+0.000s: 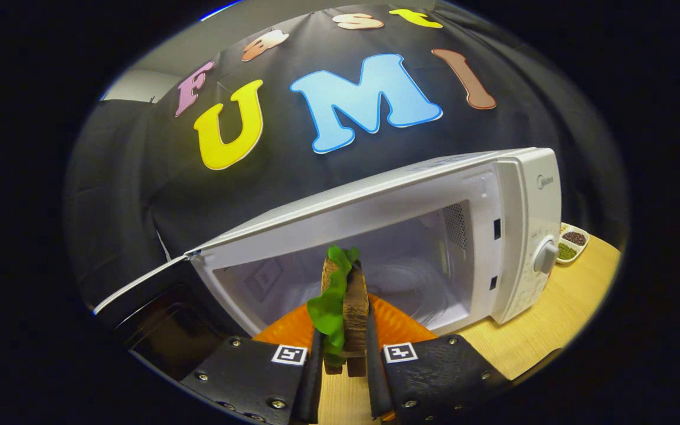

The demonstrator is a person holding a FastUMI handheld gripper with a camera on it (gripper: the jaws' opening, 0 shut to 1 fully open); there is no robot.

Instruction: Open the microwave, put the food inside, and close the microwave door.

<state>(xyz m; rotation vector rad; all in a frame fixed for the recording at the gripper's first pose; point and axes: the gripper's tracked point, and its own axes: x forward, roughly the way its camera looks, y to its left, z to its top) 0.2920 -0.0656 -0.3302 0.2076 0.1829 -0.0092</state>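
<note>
Black fingers (314,378) of the gripper (345,378) sit closest to the lens, one on each side of the sandwich (349,307), and both press on it: the tongs are clenched on the food. It stands on edge between them, dark bread slices with green lettuce (329,310) spilling out on the left side. It hangs over an orange plate (402,324), just ahead of the open mouth of the microwave (375,236); whether its lower edge touches the plate I cannot tell.

By my judgement the sandwich is light and soft. Bread crushes under a hard squeeze, and loose layers can slide apart, so the flat faces of the two slices, where the fingers now bear, look like the sound place to hold. The limp lettuce gives no grip.

Beyond it, the white cavity looks bare, with a vent grille on its right wall. Its door (157,313) swings wide to the left. A round dial (545,257) sits on the control panel. Past the microwave's right side, on the wooden table (552,324), a small divided dish (571,243) holds something dark in one compartment and something green in another.
</note>
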